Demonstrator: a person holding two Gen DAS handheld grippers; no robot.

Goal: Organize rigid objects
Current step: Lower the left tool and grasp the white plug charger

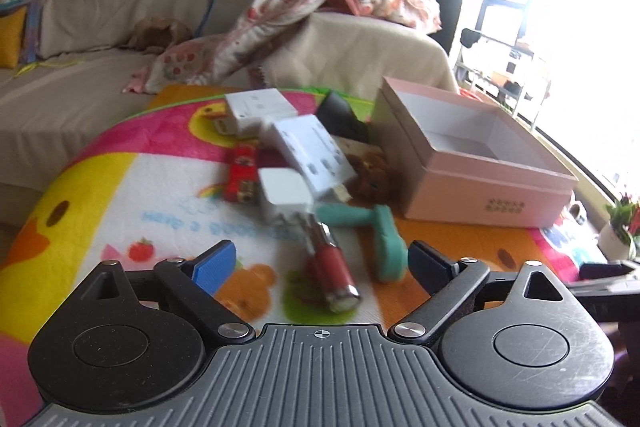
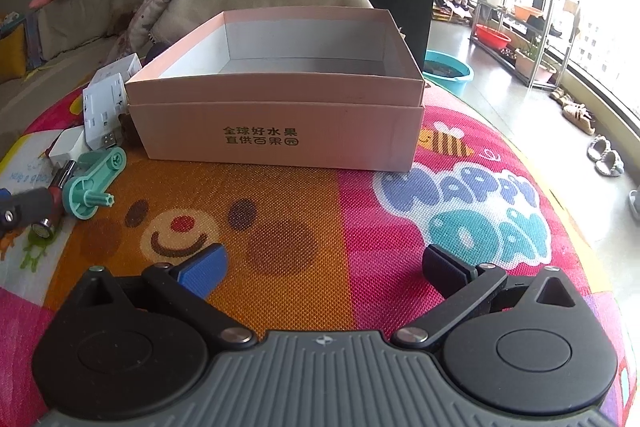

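on my left wrist view, the left claw [image 1: 320, 259] stands wide apart with nothing between its pads, hanging above the cartoon play mat [image 1: 120, 195] that covers the worktop. the picture is smeared with motion blur, so small details are soft. going left to right across the pile ahead of it: a red toy car [image 1: 242, 175] lies just left of a small white charger [image 1: 285, 197], and behind these sit two white adapter blocks [image 1: 308, 143], one leaning across the other. a red cylindrical tool with a metal tip [image 1: 334, 273] lies nearest the claw, pointing toward me, and a teal plastic crank piece [image 1: 376, 233] rests just to its right. a small brown fuzzy thing [image 1: 372, 173] sits against the foot of the pink box [image 1: 492, 187], and a black object [image 1: 344, 115] lies behind it; i cannot tell what either is.

on my right wrist view, the right claw [image 2: 324, 265] is also spread wide and grips nothing, poised over the bear face printed on the mat. the pink box faces it squarely, open-topped, its white inside bare. the clutter lies well off to the left of the box, and part of the left claw shows at the frame's left edge beside the red tool.
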